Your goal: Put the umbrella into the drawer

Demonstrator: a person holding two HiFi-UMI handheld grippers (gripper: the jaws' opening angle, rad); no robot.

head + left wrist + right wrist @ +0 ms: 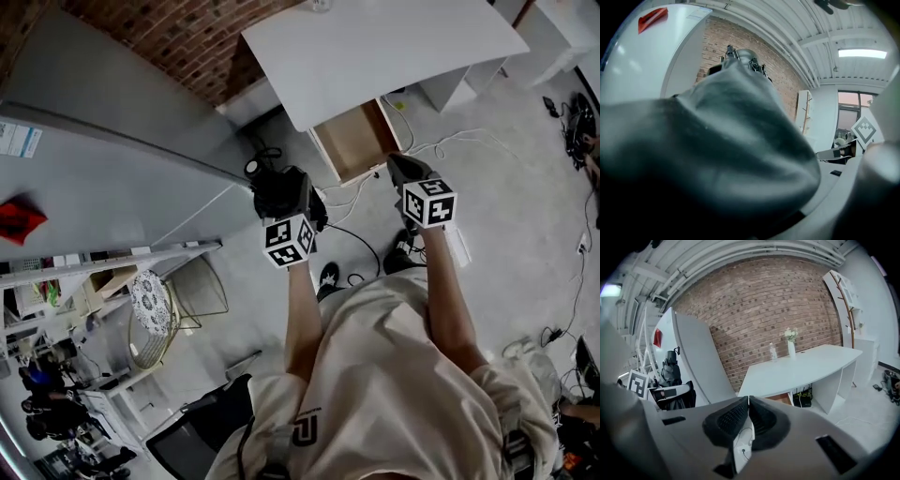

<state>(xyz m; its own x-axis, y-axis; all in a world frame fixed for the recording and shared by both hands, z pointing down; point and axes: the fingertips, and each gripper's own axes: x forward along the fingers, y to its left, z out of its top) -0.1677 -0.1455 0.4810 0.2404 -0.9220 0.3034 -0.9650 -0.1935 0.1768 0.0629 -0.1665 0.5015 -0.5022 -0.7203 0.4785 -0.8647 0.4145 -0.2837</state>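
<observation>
The folded black umbrella [274,190] is held in my left gripper [300,212], which is shut on it in front of the white desk [375,42]. In the left gripper view the umbrella's dark fabric [717,140] fills most of the frame and hides the jaws. From the right gripper view the umbrella [670,372] stands upright in the left gripper. The wooden drawer [354,141] is pulled open under the desk; a strip of it [780,397] shows just past my right gripper. My right gripper [405,171] [748,402] is shut with nothing between its pads, hovering near the drawer's right corner.
A vase of flowers [791,346] and a bottle [773,351] stand on the desk [806,364] by the brick wall [754,301]. A tall white panel [103,178] lies to the left. Cables [361,239] trail on the floor. A coat stand [846,301] is at the right.
</observation>
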